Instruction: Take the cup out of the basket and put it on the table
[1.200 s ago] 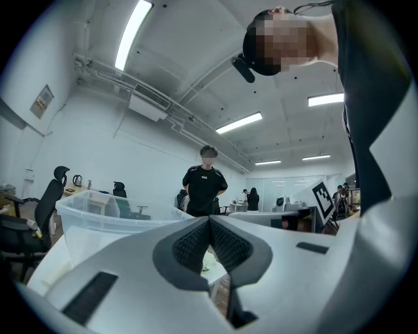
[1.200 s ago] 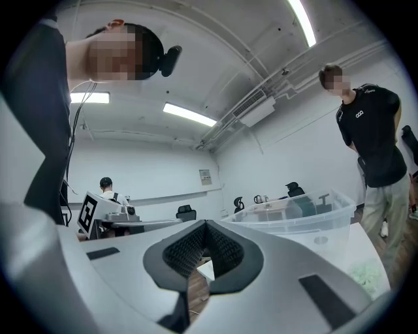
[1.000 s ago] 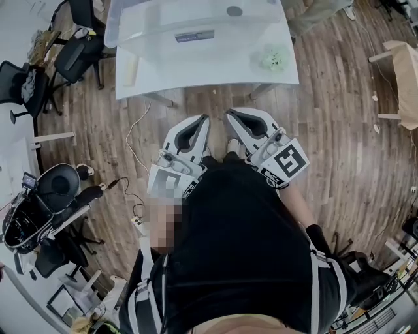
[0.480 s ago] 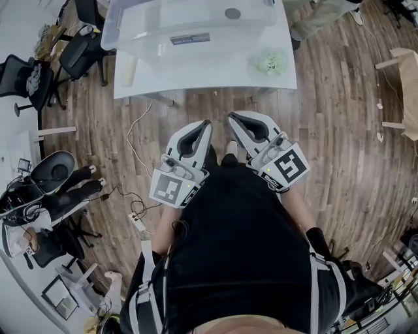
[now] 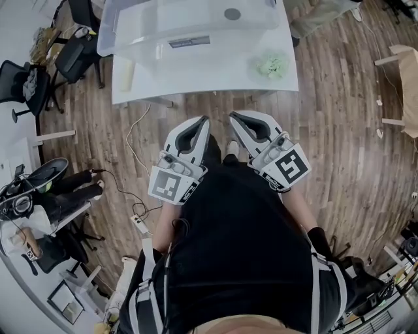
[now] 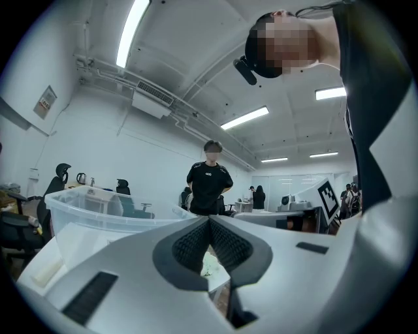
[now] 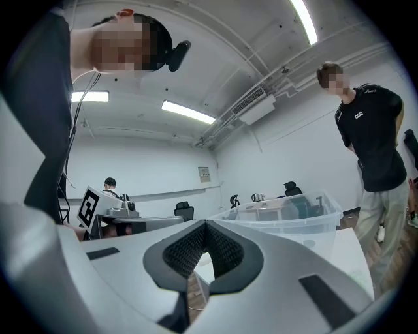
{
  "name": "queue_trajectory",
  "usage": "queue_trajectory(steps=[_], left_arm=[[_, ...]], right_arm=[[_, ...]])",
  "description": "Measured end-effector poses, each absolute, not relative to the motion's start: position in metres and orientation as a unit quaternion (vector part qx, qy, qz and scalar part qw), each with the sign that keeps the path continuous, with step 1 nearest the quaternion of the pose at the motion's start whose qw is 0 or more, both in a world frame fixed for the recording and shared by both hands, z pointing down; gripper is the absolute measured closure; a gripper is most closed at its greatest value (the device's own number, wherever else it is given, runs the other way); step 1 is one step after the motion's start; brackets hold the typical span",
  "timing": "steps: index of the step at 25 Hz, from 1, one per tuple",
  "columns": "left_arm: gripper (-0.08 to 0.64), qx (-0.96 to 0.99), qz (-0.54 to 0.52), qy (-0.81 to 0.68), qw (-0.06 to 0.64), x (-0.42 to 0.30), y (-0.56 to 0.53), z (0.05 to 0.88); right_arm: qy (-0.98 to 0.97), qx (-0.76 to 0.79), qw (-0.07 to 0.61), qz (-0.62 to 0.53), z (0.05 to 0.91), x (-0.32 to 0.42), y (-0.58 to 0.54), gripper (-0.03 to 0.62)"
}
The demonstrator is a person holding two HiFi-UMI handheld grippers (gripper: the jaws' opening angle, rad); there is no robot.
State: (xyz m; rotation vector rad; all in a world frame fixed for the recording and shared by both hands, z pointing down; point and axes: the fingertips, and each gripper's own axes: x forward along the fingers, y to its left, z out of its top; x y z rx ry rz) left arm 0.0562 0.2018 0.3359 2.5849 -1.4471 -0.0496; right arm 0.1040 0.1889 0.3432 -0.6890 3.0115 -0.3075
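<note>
Both tongs are held out level in front of the person, side by side and not touching, pointing at the white surface point(image 5: 215, 75) across a strip of wooden floor point(image 5: 339, 130). Neither one has reached it.

The left tongs point(image 5: 204, 121) are fully closed. In the left gripper view the two ribbed pads point(image 6: 194, 244) meet at the tip with nothing pinched between them, and you just see a bit of the surface through the gap lower down. The right tongs point(image 5: 233, 118) are the same: closed tip to tip and holding nothing.

The basket is a big clear plastic tub point(image 5: 130, 32) on the far half of the surface. There's a small dark round thing inside it near the right end, and I think that's the cup point(image 5: 232, 13) seen from above, but it's too small to be sure. Either way it's well away from both tongs.

Other stuff on the surface:
- a crumpled pale green thing point(image 5: 272, 64) out in the open near the right edge, in front of the tub
- a cream-coloured cylinder point(image 5: 124, 72) at the left edge, just beside the tub

A bystander in a black T-shirt point(image 6: 208, 186) is standing on the far side of the surface. Office chairs point(image 5: 78, 52) sit off to the left, and a power strip point(image 5: 138, 225) lies on the floor with a cable running from it.
</note>
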Motion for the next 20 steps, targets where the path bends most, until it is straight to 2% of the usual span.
queue_trajectory(steps=[20], left_arm=[[0.543, 0.891, -0.024, -0.449, 0.067, -0.059, 0.104, 0.324]], right_arm=[[0.96, -0.267, 0.011, -0.088, 0.328, -0.008, 0.096, 0.574]])
